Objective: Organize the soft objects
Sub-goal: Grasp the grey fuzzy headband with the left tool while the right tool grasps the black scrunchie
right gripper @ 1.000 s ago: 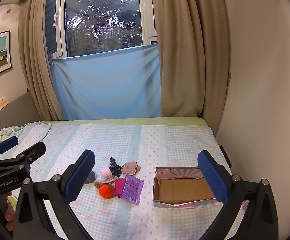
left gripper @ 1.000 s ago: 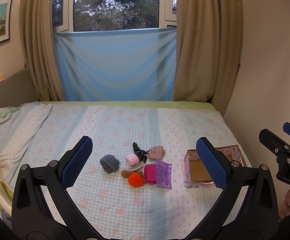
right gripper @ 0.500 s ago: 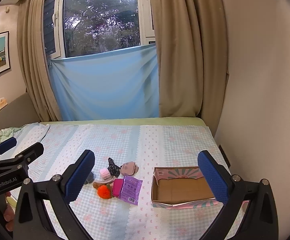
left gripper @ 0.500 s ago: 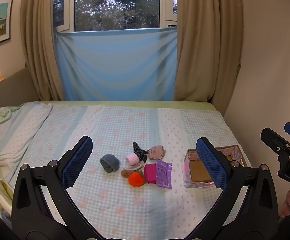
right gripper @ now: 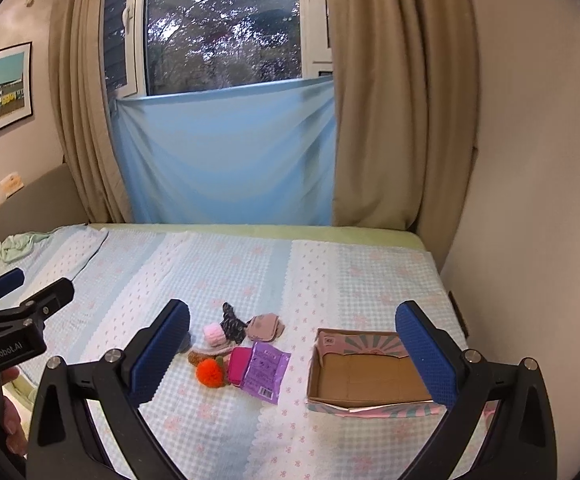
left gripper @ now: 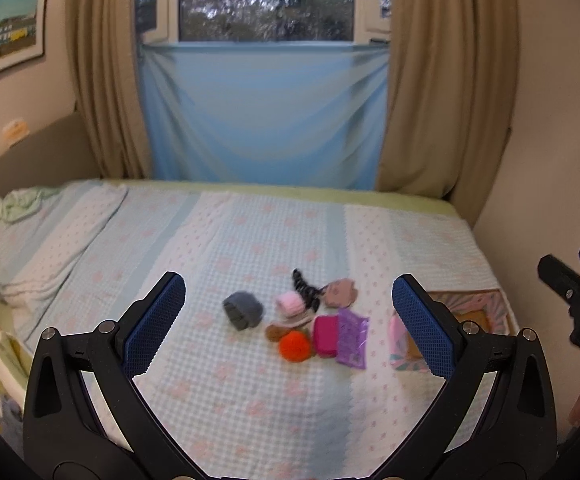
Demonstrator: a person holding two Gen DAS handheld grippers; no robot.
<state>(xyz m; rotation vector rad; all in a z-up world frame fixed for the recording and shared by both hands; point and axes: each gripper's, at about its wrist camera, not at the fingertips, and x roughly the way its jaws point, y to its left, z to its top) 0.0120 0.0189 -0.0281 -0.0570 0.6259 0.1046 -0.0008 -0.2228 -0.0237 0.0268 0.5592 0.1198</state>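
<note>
A heap of small soft things lies mid-bed: a grey roll [left gripper: 243,310], a pink roll [left gripper: 290,304], a black patterned piece [left gripper: 303,286], a mauve pad [left gripper: 341,293], an orange pompom [left gripper: 294,345], a magenta pouch [left gripper: 325,336] and a purple packet [left gripper: 353,337]. The pompom [right gripper: 210,373] and packet [right gripper: 265,371] show in the right wrist view too. An open, empty cardboard box [right gripper: 365,380] sits right of the heap. My left gripper [left gripper: 288,326] and right gripper [right gripper: 291,360] are open, empty, above the bed short of the heap.
The bed [left gripper: 250,400] has a checked blue cover with a pillow [left gripper: 34,240] at the left. A wall [right gripper: 529,200] runs along the right side close to the box. Curtains and a window stand behind the bed.
Both views have shifted slightly; the left wrist view is now a little blurred from motion. The objects and the box lie where they were. Both grippers stay open.
</note>
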